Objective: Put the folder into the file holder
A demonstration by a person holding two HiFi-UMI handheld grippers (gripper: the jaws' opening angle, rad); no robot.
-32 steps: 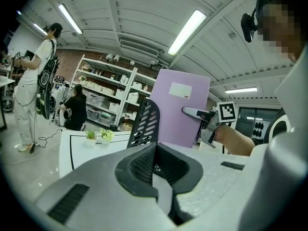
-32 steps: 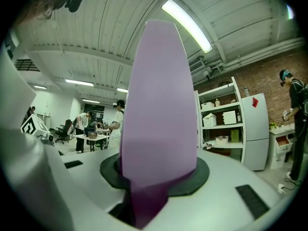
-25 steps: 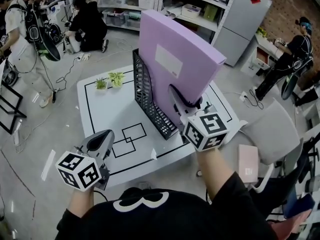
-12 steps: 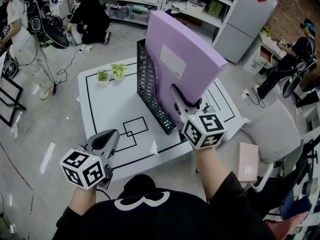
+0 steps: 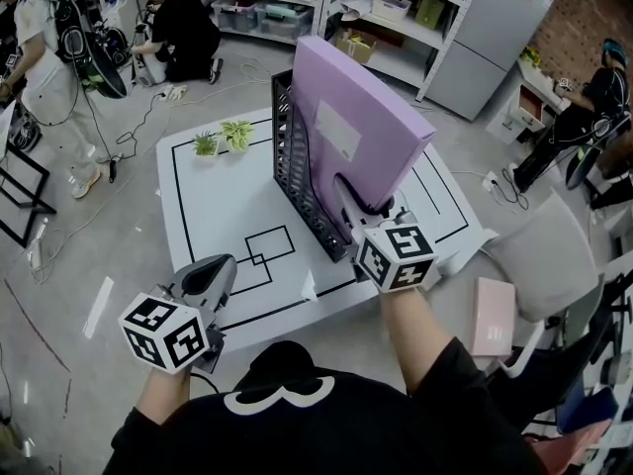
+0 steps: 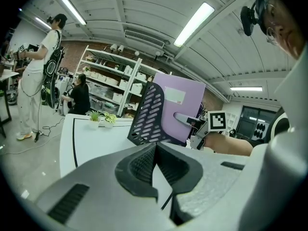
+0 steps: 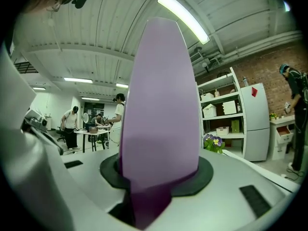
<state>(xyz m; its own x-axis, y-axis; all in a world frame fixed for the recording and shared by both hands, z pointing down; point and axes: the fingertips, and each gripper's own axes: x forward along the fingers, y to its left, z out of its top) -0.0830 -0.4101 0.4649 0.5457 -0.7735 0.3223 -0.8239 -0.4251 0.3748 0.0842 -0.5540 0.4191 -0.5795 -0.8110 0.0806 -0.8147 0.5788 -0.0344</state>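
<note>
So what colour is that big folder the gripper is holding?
Light purple folder, with a white label; the head view shows it best.

Left of the file holder [image 5: 295, 171] the counter [image 5: 213, 216] is bare; only two small plants [image 5: 222, 140] stand at its far left. The folder [image 5: 361, 132] blocks the holder's right side.

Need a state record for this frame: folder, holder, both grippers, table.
folder: purple, upright, leaning slightly, lower end down in the file holder; fully seated or not, cannot tell
file holder: black mesh, standing on the table
table: white, black taped lines
right gripper: shut on the folder's near edge
left gripper: shut, empty, by the table's near edge
potted plants: two, at the far left corner
</note>
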